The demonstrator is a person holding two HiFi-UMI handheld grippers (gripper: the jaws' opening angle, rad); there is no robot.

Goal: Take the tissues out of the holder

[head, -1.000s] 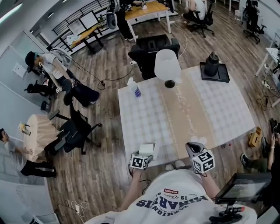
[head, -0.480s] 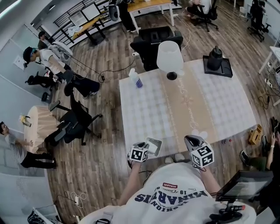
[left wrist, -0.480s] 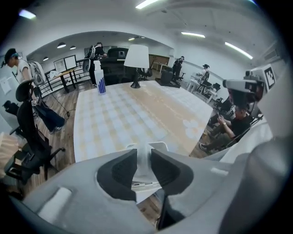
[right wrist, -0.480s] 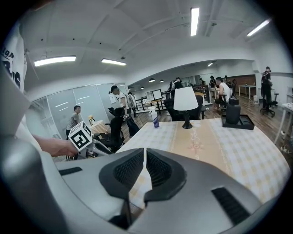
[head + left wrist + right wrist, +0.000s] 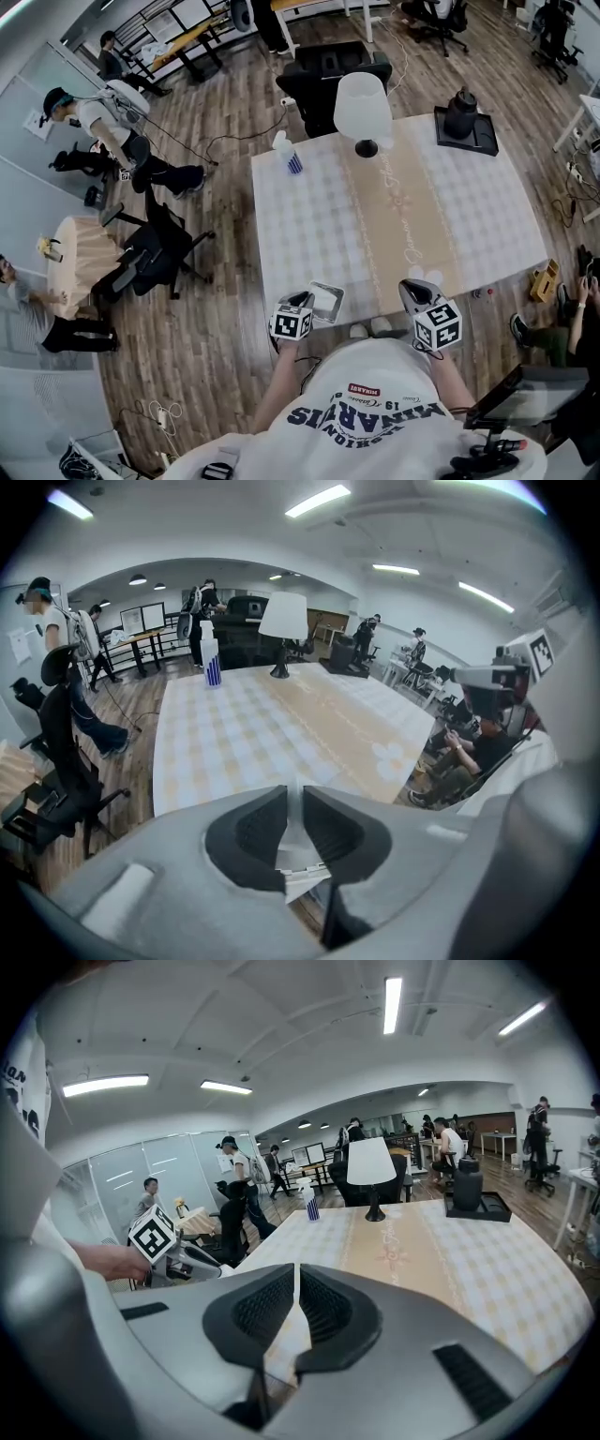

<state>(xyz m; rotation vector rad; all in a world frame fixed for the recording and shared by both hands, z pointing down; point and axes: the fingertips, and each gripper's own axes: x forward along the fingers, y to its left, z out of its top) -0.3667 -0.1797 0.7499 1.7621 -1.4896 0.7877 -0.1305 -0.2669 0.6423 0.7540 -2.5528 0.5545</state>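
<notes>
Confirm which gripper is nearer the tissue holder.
Left. The left gripper is at the tissue holder, its jaws have just been closing on a tissue; the right gripper sits well off to the holder's right.

Bright, even ceiling strip lights (image 5: 392,1005); strong fisheye bending, dark corners.

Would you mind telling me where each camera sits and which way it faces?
Head view: on the person's head, looking steeply down at the table; shirt, left hand-held gripper and right hand-held gripper show.
Left gripper view: on the left one, facing across the table to the lamp; its jaws, just closed, pinch a tissue.
Right gripper view: on the right one, facing likewise; its jaws are together.
All three share the lamp.
</notes>
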